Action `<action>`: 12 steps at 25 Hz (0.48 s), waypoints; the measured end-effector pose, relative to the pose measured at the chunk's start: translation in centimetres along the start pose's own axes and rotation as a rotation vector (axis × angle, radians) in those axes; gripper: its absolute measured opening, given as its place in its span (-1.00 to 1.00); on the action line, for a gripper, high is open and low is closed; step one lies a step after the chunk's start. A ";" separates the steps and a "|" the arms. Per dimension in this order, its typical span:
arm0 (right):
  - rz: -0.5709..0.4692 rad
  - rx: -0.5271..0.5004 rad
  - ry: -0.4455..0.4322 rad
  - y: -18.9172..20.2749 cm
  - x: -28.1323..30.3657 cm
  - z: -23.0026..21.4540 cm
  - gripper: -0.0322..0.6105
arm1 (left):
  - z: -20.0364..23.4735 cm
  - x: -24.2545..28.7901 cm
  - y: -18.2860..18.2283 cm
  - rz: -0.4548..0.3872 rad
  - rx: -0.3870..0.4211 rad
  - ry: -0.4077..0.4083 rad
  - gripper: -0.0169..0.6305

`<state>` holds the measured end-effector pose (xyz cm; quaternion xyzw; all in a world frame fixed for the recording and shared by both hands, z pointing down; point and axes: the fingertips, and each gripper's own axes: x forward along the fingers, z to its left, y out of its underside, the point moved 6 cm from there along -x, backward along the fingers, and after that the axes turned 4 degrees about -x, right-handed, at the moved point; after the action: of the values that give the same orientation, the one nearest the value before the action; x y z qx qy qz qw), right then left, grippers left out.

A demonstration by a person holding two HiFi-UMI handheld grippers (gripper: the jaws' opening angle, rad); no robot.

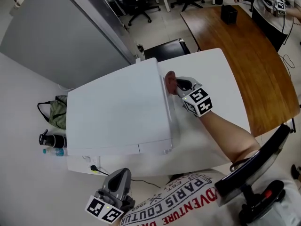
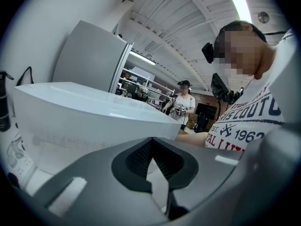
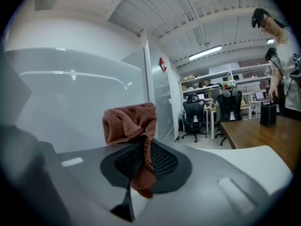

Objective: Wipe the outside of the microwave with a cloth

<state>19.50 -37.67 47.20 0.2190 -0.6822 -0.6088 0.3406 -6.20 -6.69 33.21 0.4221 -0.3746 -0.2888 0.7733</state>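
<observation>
1. White table (image 1: 221, 74): directly before you, plain top, rounded far-right corner.
2. White wall (image 2: 56, 13): to your left, bare.
3. Grey partition panel (image 1: 56, 36): far left, metal-edged, running away from you on a slant.
4. Brown wooden table (image 1: 244, 60): to your right, long, just beside the white one, with a small black box (image 1: 229, 14) on its far end.
5. Floor (image 1: 164, 20): far, pale tiles.
6. Black office chairs (image 1: 138, 6): far, on castors, and one black seat (image 1: 164, 48) at the white table's far edge.
7. Ceiling (image 3: 188, 13): above you, white, ribbed with beams.
8. Tube light (image 3: 206, 52): lit.
9. Shelving (image 3: 221, 76): far end of the room, with desks below it.
</observation>
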 end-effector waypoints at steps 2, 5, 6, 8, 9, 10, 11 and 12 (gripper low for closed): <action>0.002 -0.001 0.010 -0.1 0.5 -0.4 -0.79 | 0.1 0.2 -0.1 0.003 0.003 0.004 -0.94; 0.006 -0.007 0.023 -0.3 1.1 -0.9 -0.79 | 0.3 0.5 -0.3 0.003 0.007 0.010 -0.94; 0.007 -0.008 0.026 -0.4 1.3 -1.0 -0.79 | 0.3 0.6 -0.3 0.004 0.009 0.013 -0.94; 0.008 -0.007 0.033 -0.4 1.5 -1.1 -0.79 | 0.3 0.8 -0.4 0.007 0.013 0.021 -0.94; 0.010 -0.007 0.036 -0.4 1.6 -1.2 -0.79 | 0.3 1.0 -0.4 0.009 0.015 0.026 -0.94; 0.011 -0.009 0.039 -0.4 1.6 -1.3 -0.79 | 0.3 1.0 -0.4 0.011 0.017 0.030 -0.94; 0.014 -0.015 0.041 -0.4 1.5 -1.3 -0.79 | 0.2 1.1 -0.4 0.014 0.019 0.034 -0.94; 0.016 -0.023 0.043 -0.5 1.3 -1.3 -0.79 | 0.2 1.2 -0.5 0.017 0.021 0.038 -0.94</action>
<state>19.56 -39.54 47.02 0.2229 -0.6692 -0.6091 0.3626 -5.75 -7.89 33.28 0.4322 -0.3666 -0.2702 0.7783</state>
